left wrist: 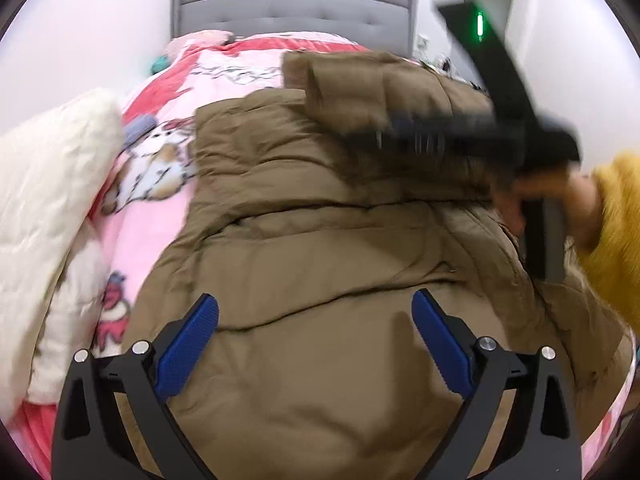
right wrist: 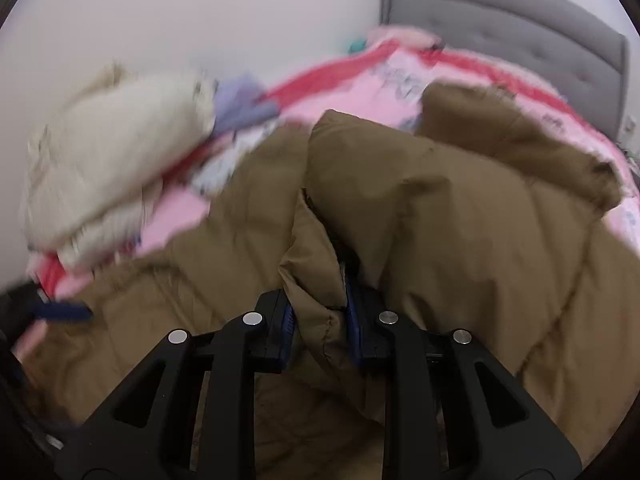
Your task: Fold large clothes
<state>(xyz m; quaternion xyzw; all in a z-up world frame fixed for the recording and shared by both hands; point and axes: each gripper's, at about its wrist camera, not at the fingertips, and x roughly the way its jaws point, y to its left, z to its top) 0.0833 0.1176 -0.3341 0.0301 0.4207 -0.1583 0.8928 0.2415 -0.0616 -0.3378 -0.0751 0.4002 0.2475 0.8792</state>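
A large brown padded jacket (left wrist: 320, 240) lies spread on a pink patterned bedspread (left wrist: 160, 220). My left gripper (left wrist: 316, 312) is open, its blue pads just above the jacket's near part, holding nothing. My right gripper (right wrist: 318, 300) is shut on a raised fold of the brown jacket (right wrist: 460, 220). In the left wrist view the right gripper (left wrist: 384, 136) is blurred and reaches over the jacket's far right part, held by a hand in a yellow sleeve (left wrist: 616, 220).
A cream quilted garment (left wrist: 48, 200) lies piled at the bed's left edge; it also shows in the right wrist view (right wrist: 112, 152). A grey padded headboard (left wrist: 292, 8) stands at the far end against a white wall.
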